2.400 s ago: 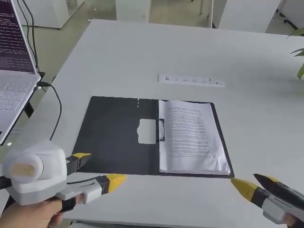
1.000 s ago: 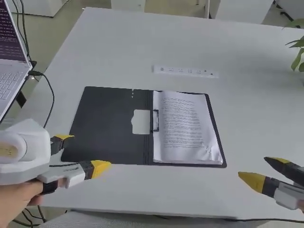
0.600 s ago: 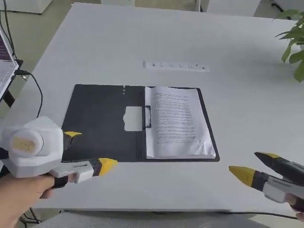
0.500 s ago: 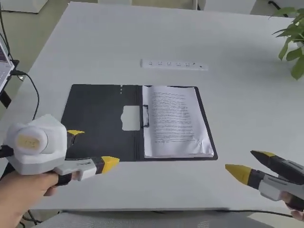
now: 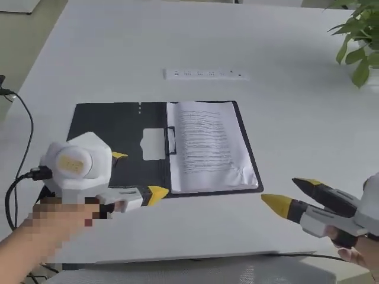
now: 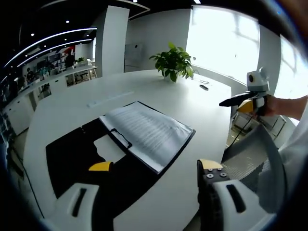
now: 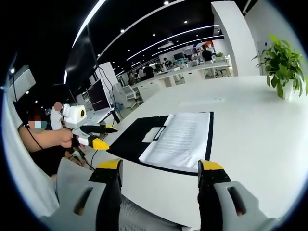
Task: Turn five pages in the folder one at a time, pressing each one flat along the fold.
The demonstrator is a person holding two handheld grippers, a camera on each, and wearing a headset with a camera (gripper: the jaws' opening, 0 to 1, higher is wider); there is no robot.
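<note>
left gripper (image 5: 140, 174) is hovering, jaws spread, over the near edge of the open black folder (image 5: 109, 127). right gripper (image 5: 285, 191) is hanging near-right of it, jaws likewise apart, gripping nothing. folder is lying flat mid-table, white printed pages (image 5: 207, 142) sitting on its right half. long white power strip (image 5: 204, 74) is lying beyond.

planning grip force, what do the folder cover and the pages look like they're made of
The folder cover: black, matte, probably plastic or coated board; it lies flat with no shine. The pages: thin white printed paper, matte; the near right corner is creased.
</note>
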